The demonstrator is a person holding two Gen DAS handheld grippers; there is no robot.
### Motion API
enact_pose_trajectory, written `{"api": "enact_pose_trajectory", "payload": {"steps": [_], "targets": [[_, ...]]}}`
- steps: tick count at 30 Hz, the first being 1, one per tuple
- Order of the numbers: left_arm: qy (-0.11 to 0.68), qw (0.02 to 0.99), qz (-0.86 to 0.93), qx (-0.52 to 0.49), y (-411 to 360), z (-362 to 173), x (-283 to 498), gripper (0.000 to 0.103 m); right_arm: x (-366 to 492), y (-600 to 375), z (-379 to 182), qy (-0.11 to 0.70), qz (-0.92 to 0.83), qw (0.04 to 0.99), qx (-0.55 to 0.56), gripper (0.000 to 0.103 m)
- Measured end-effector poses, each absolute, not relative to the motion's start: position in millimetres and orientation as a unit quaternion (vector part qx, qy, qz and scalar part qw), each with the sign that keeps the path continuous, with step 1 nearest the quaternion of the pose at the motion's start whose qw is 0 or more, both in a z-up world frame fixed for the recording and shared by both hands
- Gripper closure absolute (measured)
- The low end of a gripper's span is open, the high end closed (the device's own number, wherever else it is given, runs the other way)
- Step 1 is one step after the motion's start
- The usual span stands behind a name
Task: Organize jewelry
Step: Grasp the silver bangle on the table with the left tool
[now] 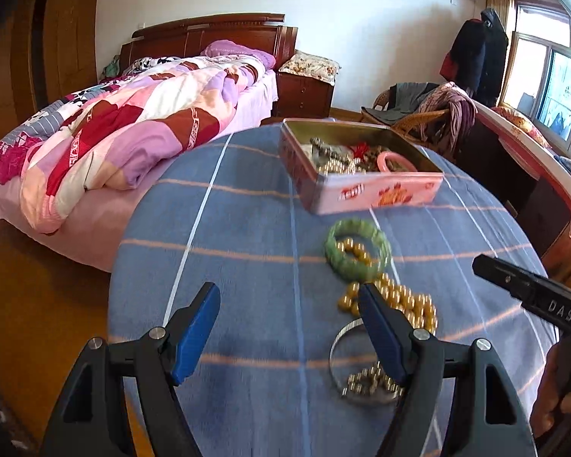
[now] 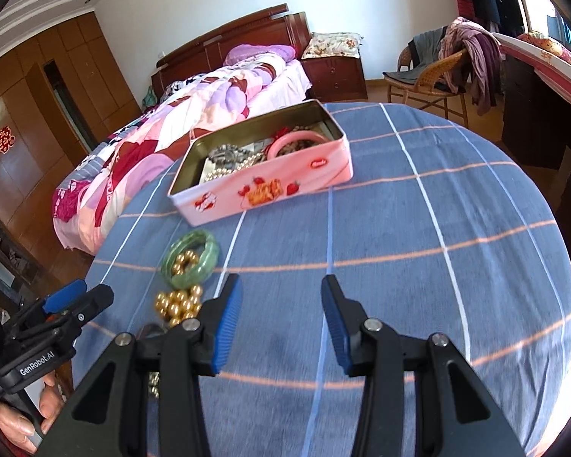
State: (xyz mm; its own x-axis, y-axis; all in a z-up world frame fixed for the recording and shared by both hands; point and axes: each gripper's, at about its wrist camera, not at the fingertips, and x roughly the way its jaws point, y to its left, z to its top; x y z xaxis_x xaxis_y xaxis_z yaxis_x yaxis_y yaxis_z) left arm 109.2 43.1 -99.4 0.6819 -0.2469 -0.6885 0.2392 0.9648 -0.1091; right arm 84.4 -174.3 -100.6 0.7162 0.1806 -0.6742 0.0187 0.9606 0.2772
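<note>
One round table [image 2: 456, 228], covered in a blue checked cloth, carries all task items. Count: one tin, one green bangle, one strand of gold beads, one silver ring-shaped piece with a small beaded cluster.

The pink tin [image 2: 270, 186], lidless, stands toward the table's far edge. Contents: one pink bangle [image 2: 297, 139] at its right end, a pale pearl strand [image 2: 228, 169], grey beaded pieces and a red tassel item; the exact number of strands inside cannot be told.

The green bangle [image 1: 358, 249] lies flat on the cloth nearer the table's middle, just in front of the tin. The gold bead strand [image 1: 399, 297] runs from inside the bangle toward the near edge. The silver ring [image 1: 346, 365], partly hidden behind a finger, lies nearest the near edge with small metallic beads [image 1: 373, 381] within it.

Left gripper [image 1: 289, 312]: jaws spread wide, nothing between them, above the cloth beside the gold strand. Right gripper [image 2: 281, 304]: jaws parted, empty, over bare cloth to the right of the jewelry.
</note>
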Motion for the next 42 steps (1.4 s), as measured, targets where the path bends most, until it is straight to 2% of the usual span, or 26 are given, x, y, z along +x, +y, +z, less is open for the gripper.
{"api": "enact_pose_trajectory", "payload": {"steps": [11, 13, 15, 17, 19, 23, 26, 31, 42], "targets": [[0.385, 0.908, -0.165, 0.018, 34.3, -109.7, 93.2, 0.029, 71.5, -161.1, -104.1, 0.380, 0.057, 0.915, 0.121, 0.057], [0.391, 0.906, -0.160, 0.035, 25.6, -112.8, 97.9, 0.035, 70.3, -160.0, -102.6, 0.377, 0.058, 0.917, 0.118, 0.057], [0.408, 0.898, -0.156, 0.053, 17.0, -119.3, 104.3, 0.053, 69.0, -160.1, -101.2, 0.375, 0.059, 0.917, 0.118, 0.057], [0.427, 0.888, -0.153, 0.070, 8.7, -127.4, 108.9, 0.060, 67.5, -160.7, -100.1, 0.374, 0.058, 0.918, 0.119, 0.057], [0.420, 0.891, -0.152, 0.085, 2.8, -129.2, 106.6, 0.062, 65.4, -161.3, -100.5, 0.374, 0.057, 0.918, 0.120, 0.057], [0.414, 0.888, -0.176, 0.100, -5.9, -128.4, 98.6, 0.091, 64.5, -163.8, -102.8, 0.377, 0.053, 0.916, 0.124, 0.057], [0.411, 0.887, -0.189, 0.094, -6.3, -127.9, 94.0, 0.100, 64.0, -163.7, -104.4, 0.380, 0.053, 0.914, 0.130, 0.057], [0.395, 0.893, -0.211, 0.031, 9.6, -113.5, 87.9, 0.100, 61.1, -160.4, -104.0, 0.380, 0.055, 0.915, 0.121, 0.057], [0.337, 0.914, -0.223, -0.035, 38.3, -68.7, 81.0, 0.100, 58.9, -154.5, -104.6, 0.383, 0.064, 0.915, 0.112, 0.057]]}}
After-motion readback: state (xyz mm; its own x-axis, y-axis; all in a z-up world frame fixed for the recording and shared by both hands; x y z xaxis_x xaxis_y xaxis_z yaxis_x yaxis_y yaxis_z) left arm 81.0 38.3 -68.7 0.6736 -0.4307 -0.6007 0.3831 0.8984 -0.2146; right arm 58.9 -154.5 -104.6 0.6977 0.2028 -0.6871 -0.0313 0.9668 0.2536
